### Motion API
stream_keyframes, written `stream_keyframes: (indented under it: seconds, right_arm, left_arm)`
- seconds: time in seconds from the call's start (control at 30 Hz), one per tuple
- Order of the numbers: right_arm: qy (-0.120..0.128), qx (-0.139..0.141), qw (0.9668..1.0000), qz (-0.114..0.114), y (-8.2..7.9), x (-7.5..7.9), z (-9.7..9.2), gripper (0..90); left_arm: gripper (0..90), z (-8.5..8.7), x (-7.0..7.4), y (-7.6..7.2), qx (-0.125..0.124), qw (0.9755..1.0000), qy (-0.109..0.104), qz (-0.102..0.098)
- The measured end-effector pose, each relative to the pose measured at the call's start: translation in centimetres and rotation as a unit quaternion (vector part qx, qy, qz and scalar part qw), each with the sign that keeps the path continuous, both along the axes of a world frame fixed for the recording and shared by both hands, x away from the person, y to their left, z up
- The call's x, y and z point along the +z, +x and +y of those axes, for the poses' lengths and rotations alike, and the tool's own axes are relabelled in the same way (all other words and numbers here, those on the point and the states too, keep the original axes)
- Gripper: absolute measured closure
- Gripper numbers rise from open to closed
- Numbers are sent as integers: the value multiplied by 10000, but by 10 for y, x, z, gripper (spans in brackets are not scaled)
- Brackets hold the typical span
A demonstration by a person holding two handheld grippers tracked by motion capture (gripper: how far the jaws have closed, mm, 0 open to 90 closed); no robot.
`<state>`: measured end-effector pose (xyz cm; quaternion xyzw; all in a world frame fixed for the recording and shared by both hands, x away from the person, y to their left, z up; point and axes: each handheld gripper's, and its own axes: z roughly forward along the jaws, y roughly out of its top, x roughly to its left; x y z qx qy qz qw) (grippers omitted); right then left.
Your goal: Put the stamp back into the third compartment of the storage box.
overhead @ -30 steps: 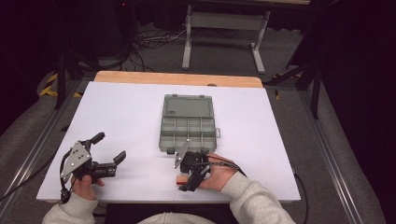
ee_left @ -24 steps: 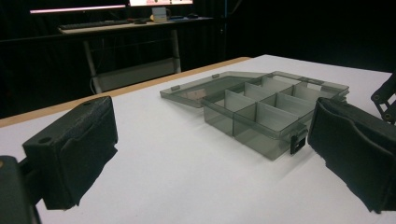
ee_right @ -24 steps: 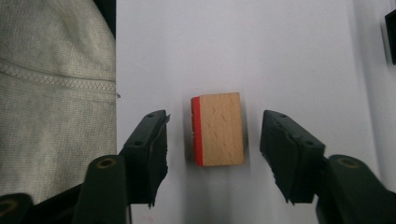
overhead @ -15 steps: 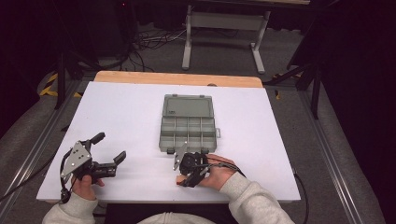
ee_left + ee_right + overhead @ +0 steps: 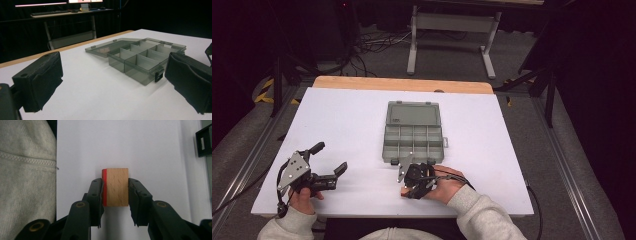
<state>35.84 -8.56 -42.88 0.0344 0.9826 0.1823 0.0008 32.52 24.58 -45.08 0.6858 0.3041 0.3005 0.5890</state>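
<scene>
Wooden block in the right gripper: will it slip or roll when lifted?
The wooden block looks solid with flat faces, so it probably stays stiff and won't roll. The right gripper has its pads pressed on two opposite flat sides, one of them red, which should hold squarely. Bare wood looks matte, so slipping seems unlikely. It is probably light for its size.

Bright overhead light on the white table (image 5: 362, 115), dark surroundings, soft shadows, perhaps slight blur up close.
</scene>
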Motion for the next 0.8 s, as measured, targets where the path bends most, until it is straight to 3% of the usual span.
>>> stream_keyframes:
  seconds: [0.23,0.8]
  right_arm:
    - [142,-55,9999,-49,0,5,-2,655]
    - [758,-116,9966,-306,2,24,-10,655]
  left_arm:
    - [26,0,0,0,5,10000,-3,-2]
    - [26,0,0,0,5,10000,-1,-2]
